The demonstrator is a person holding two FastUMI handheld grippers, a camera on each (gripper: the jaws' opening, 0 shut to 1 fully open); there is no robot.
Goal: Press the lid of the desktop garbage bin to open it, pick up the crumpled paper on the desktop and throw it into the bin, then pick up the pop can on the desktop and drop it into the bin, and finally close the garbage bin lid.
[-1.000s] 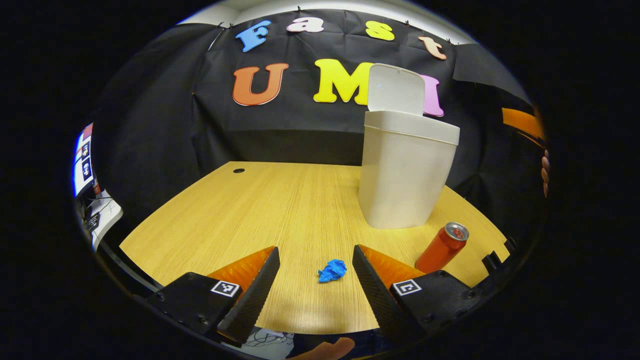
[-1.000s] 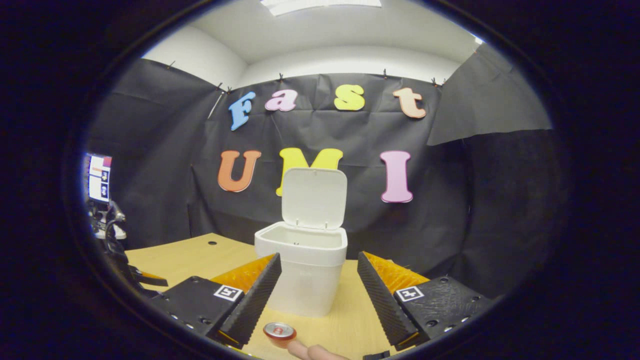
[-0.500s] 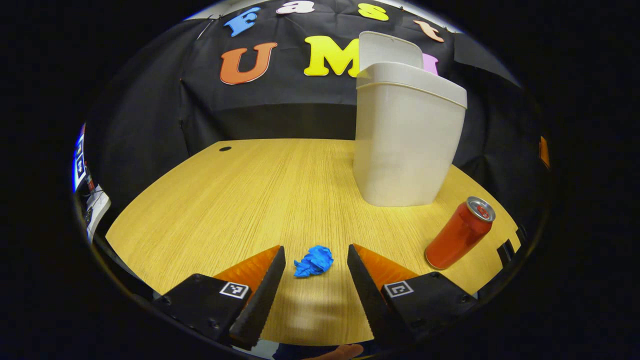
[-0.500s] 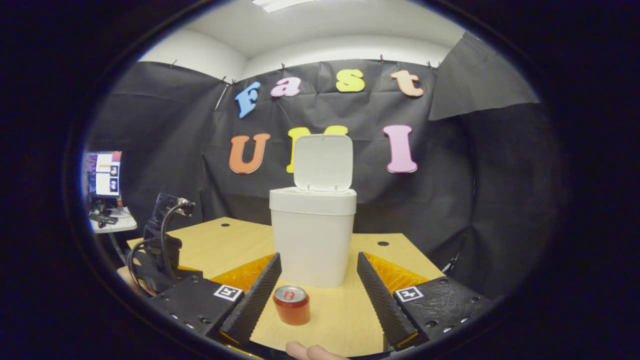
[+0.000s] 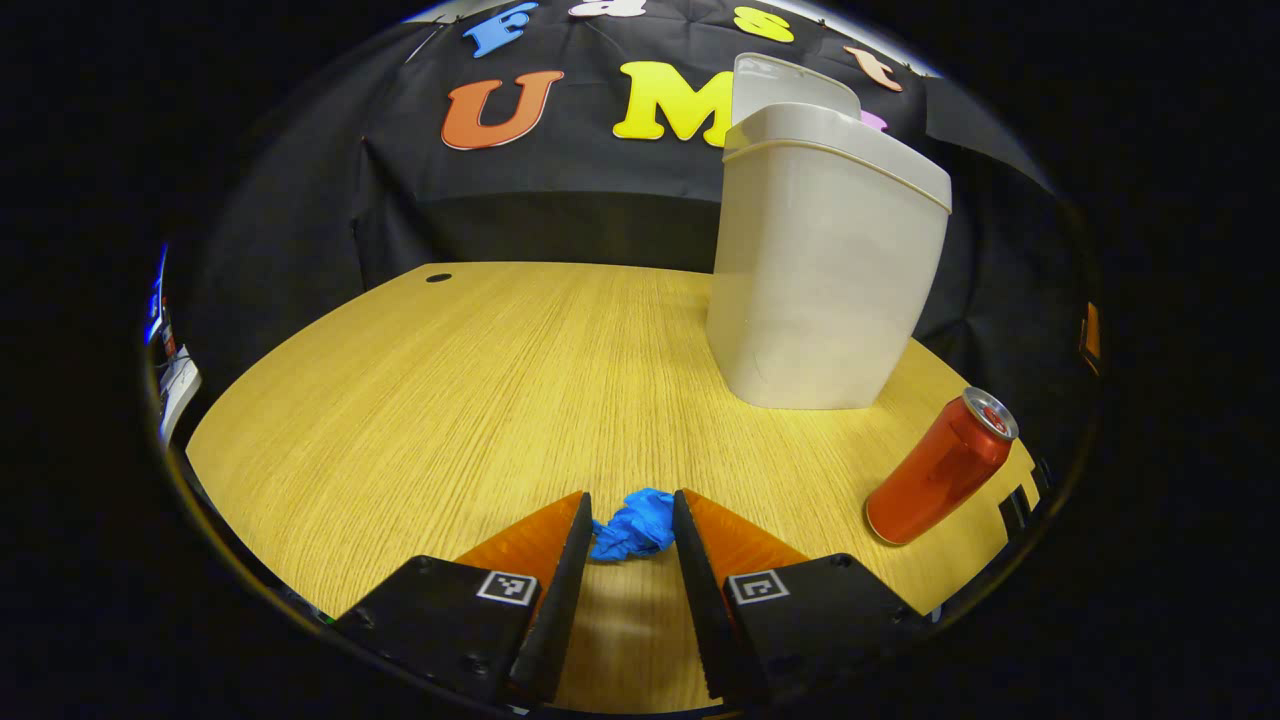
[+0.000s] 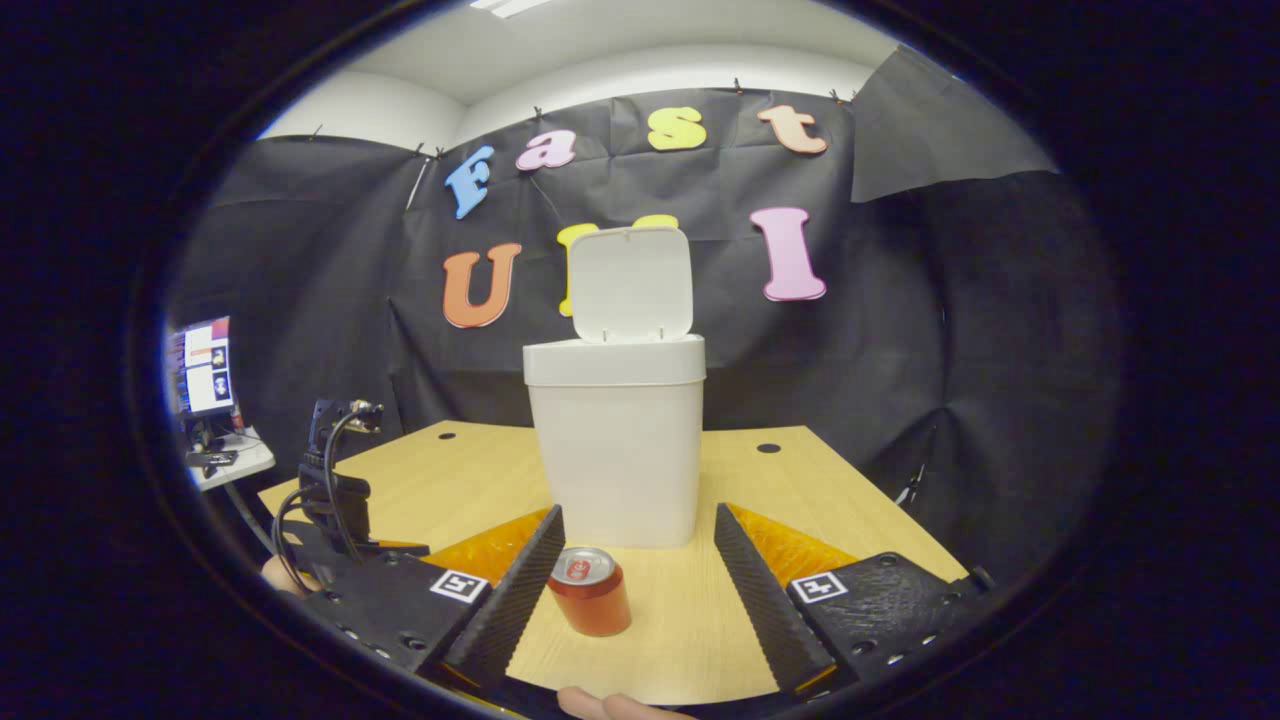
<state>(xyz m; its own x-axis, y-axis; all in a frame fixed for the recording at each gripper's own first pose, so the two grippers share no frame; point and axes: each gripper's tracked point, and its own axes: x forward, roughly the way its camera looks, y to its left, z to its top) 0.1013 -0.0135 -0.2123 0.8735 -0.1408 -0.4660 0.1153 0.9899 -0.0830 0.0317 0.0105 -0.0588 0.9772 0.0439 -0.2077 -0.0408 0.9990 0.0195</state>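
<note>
Crumpled paper (image 5: 633, 523) lies on the desk (image 5: 480, 400), pinched at the tips of the left gripper (image 5: 630, 525), both fingers touching it. Bin (image 6: 614, 440) upright mid-desk, lid (image 6: 630, 283) up. Pop can (image 6: 590, 590) stands in front of the bin, between the wide-spread fingers of the right gripper (image 6: 638, 570), untouched.

Desk (image 5: 450, 400): pale yellow-brown wood with fine straight grain; small dark round holes near its far edge.
Bin (image 5: 825, 270): plain off-white all over, lid (image 6: 630, 283) the same white, no pattern.
Crumpled paper (image 5: 633, 523), left of the bin: bright blue.
Pop can (image 5: 940, 468), right of the bin: red-orange body, silver top with a red spot.
Booth wall behind the bin: black cloth.
Room wall and ceiling above the bin: white.
</note>
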